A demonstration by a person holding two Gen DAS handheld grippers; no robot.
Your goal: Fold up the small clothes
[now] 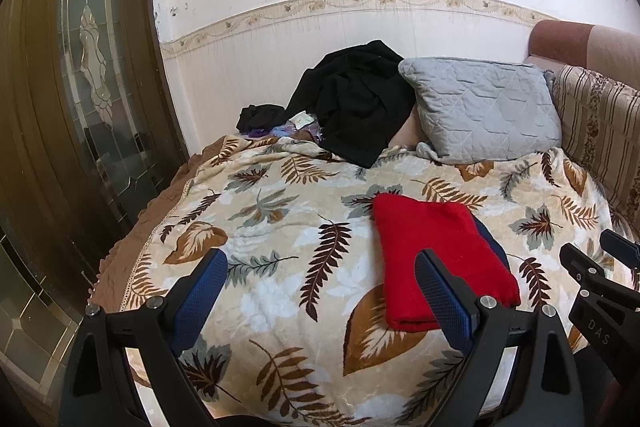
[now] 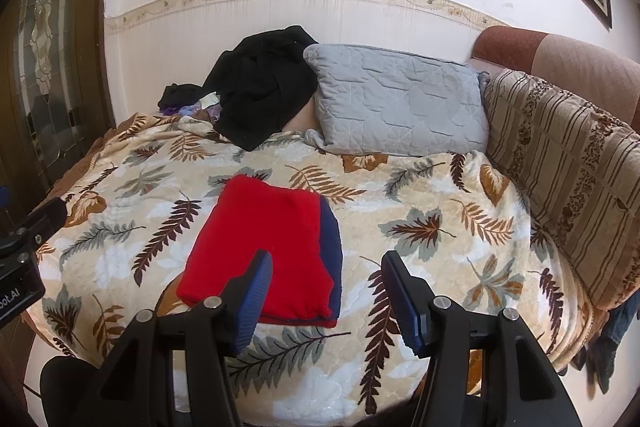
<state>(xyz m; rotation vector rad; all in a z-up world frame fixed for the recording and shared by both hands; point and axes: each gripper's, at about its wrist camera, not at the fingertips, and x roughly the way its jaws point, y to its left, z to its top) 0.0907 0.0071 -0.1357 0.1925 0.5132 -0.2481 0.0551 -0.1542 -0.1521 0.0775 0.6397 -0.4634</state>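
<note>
Blue-padded fingers of your left gripper (image 1: 320,301) filled the foreground of the left wrist view, spread wide with nothing between them, above the leaf-patterned blanket (image 1: 280,219). Your right gripper (image 2: 326,301) was likewise released and empty, its jaws parted over the blanket just beside the near right corner of the garment; its tips also showed at the right edge of the left wrist view.

The red garment (image 2: 260,243) lay flat on the blanket near the front edge of the bed, already doubled into a compact rectangle, with a navy panel (image 2: 331,247) showing along its right side. It sat between the two grippers, touched by neither.

Judged from its fuzzy surface and rounded folded edges, the garment would handle as a soft, light knit: limp, not slippery, not fragile, and likely to sag or unfold if lifted by one point. You would do best to pinch all the layers together at the two near corners, one gripper to each, so the stack moved as one.

Well behind it, a black garment (image 1: 352,103) lay heaped against the wall beside a grey quilted pillow (image 1: 484,107), with a striped cushion (image 2: 560,163) at the right.
</note>
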